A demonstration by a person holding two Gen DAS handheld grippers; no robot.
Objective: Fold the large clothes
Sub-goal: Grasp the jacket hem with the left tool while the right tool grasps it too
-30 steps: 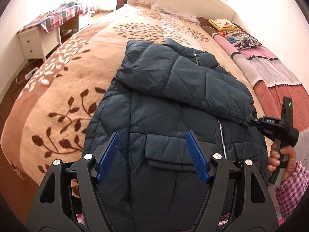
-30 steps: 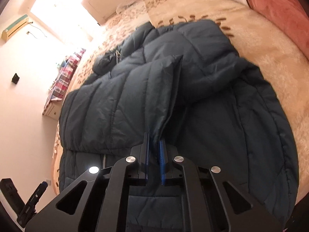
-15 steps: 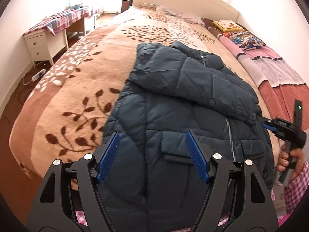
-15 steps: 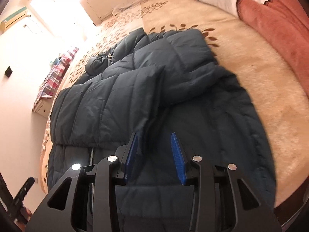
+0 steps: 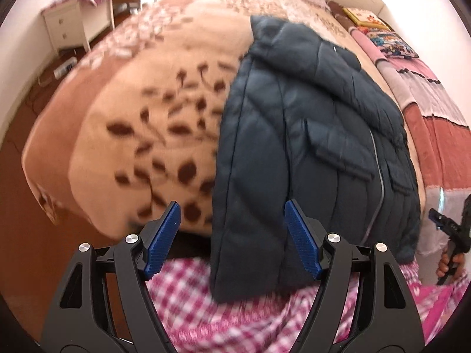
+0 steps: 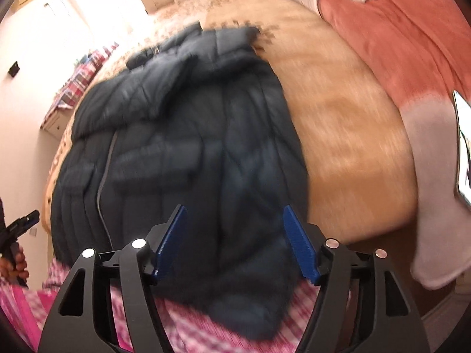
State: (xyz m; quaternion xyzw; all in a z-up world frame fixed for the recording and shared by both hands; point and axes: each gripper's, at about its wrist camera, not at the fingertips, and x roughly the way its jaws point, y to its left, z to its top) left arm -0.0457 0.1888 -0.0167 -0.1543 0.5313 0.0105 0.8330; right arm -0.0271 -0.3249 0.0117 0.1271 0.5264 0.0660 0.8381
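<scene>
Dark navy quilted puffer jacket (image 5: 309,135) spread on the bed, both grippers released above its hem.

The jacket lies front up on the beige fleece bed blanket with brown leaf print (image 5: 141,123), one sleeve folded across its chest and its grey zipper (image 5: 379,176) running down the front; its hem hangs over the bed's near edge, against pink checked cloth (image 5: 235,323). The left gripper (image 5: 232,238) has its blue-padded fingers (image 5: 300,236) spread wide, grasping nothing, with the jacket's left hem corner between them. The right gripper (image 6: 234,241) is likewise spread and empty above the jacket's right hem. A folded red and white quilt (image 6: 412,58) lies on the bed beside the jacket.
</scene>
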